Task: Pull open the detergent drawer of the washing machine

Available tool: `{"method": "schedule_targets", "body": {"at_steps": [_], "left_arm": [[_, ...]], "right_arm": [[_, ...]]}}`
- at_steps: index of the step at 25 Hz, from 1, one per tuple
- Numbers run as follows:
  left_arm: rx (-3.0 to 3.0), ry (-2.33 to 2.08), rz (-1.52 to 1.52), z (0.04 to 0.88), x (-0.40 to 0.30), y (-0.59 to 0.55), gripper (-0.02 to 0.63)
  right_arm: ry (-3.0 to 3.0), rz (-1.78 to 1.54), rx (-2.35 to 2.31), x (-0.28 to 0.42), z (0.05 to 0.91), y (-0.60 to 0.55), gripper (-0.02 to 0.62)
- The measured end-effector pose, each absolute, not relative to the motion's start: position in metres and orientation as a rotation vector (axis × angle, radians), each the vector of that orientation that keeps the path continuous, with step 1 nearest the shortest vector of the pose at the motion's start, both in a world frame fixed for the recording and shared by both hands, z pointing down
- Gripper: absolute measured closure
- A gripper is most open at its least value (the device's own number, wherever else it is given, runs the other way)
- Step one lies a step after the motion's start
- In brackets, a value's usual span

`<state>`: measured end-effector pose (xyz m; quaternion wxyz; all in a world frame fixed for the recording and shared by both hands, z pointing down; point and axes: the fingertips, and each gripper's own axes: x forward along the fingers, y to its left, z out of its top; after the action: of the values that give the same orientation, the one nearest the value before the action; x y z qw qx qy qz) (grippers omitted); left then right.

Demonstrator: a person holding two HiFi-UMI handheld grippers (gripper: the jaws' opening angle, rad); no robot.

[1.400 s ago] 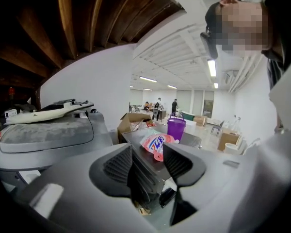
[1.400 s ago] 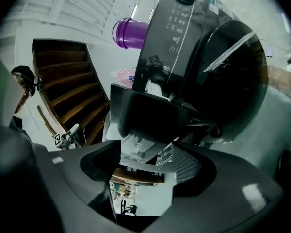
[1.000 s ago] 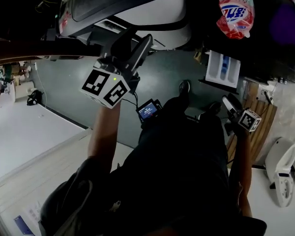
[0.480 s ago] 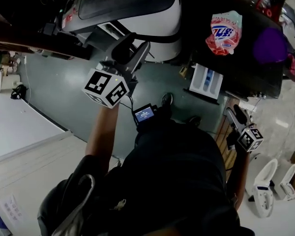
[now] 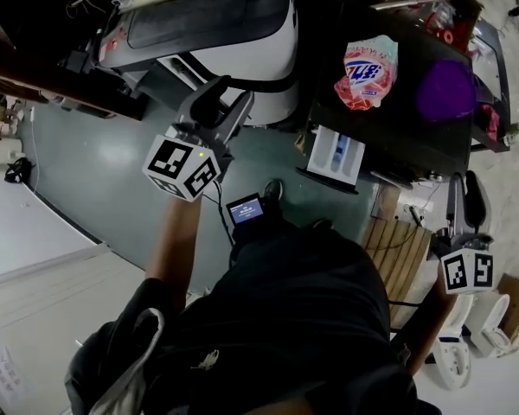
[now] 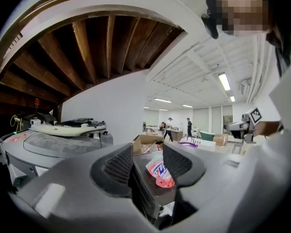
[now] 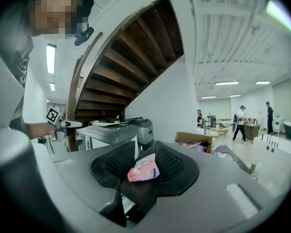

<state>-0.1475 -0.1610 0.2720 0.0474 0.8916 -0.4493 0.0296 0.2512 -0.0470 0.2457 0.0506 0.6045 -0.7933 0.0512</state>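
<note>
The dark washing machine (image 5: pixel 398 132) stands at the upper right of the head view. Its white detergent drawer (image 5: pixel 336 156) sticks out of the front, with blue compartments showing. A pink detergent bag (image 5: pixel 366 72) lies on top of the machine, also seen far off between the jaws as the bag (image 6: pixel 160 171) and the bag (image 7: pixel 143 170). My left gripper (image 5: pixel 221 93) is open and empty, held in the air left of the drawer; it looks level across the machines (image 6: pixel 148 154). My right gripper (image 5: pixel 464 180) is raised to the right of the machine, clear of the drawer. Its jaws (image 7: pixel 145 152) are closing to a narrow gap, nothing between them.
A white and grey machine (image 5: pixel 242 24) stands left of the dark one. A purple item (image 5: pixel 445 89) lies on the dark top. A wooden slatted board (image 5: pixel 402 249) and white fixtures (image 5: pixel 467 344) are at the right. A staircase (image 7: pixel 126 62) rises behind; people (image 7: pixel 241 123) stand far off.
My right gripper left the spot beside the drawer, rose to the right and rolled. The drawer stays pulled out. The left gripper drifted slightly upward.
</note>
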Motion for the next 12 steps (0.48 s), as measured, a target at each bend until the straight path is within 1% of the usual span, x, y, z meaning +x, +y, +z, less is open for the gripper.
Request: {"method": "schedule_targets", "body": {"at_steps": [6,12], "left_arm": [[2.708,-1.388,0.086,0.272,-0.143,-0.155,0.376],[2.699,-1.375,0.108,0.278,-0.135,-0.147,0.376]], "right_arm": [[-2.369,-0.026,1.972,0.267,0.181,-0.043,0.466],[-2.321,-0.092,1.956,0.266,0.166,-0.037,0.479]]}}
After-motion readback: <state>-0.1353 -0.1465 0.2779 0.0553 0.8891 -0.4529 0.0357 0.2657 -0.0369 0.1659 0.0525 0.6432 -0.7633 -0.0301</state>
